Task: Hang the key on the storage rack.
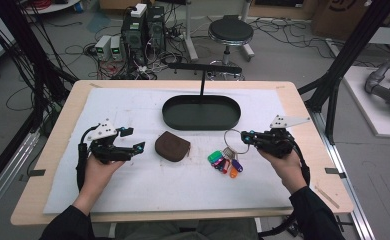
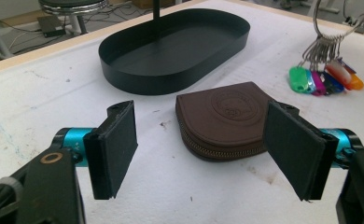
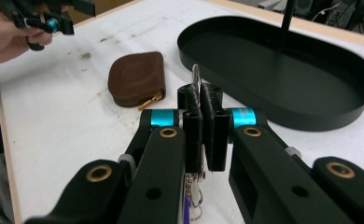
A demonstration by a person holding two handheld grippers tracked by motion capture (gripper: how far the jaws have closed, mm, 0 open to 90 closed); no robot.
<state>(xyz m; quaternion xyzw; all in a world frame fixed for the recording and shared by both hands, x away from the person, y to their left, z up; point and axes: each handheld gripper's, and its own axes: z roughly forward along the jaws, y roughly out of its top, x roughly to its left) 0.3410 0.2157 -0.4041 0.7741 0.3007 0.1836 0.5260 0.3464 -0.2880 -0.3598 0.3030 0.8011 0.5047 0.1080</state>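
My left claw [image 1: 136, 139] hangs wide open, nothing between its jaws, with the brown zip pouch [image 1: 172, 146] lying on the bench [image 1: 53, 197] just off its 3 o'clock. My right claw [image 1: 247, 135] is pinched tight on the key ring [image 1: 235, 138] — coloured tags [image 1: 225, 162] trail toward 7 o'clock, the black oval tray [image 1: 201, 112] at 11.

Tray [image 1: 201, 120]: black, oval, plain. Pouch [image 1: 172, 146]: brown, embossed round emblem, brass-coloured zip. Key bunch [image 1: 227, 159]: silver rings; tags green, magenta, red, orange, purple. Mat [image 1: 133, 185]: white, lightly stained. Table [image 1: 303, 107]: pale wood edge. Left gripper [image 1: 136, 139] and right gripper [image 1: 244, 135]: black, cyan fittings, brass-coloured rivets.
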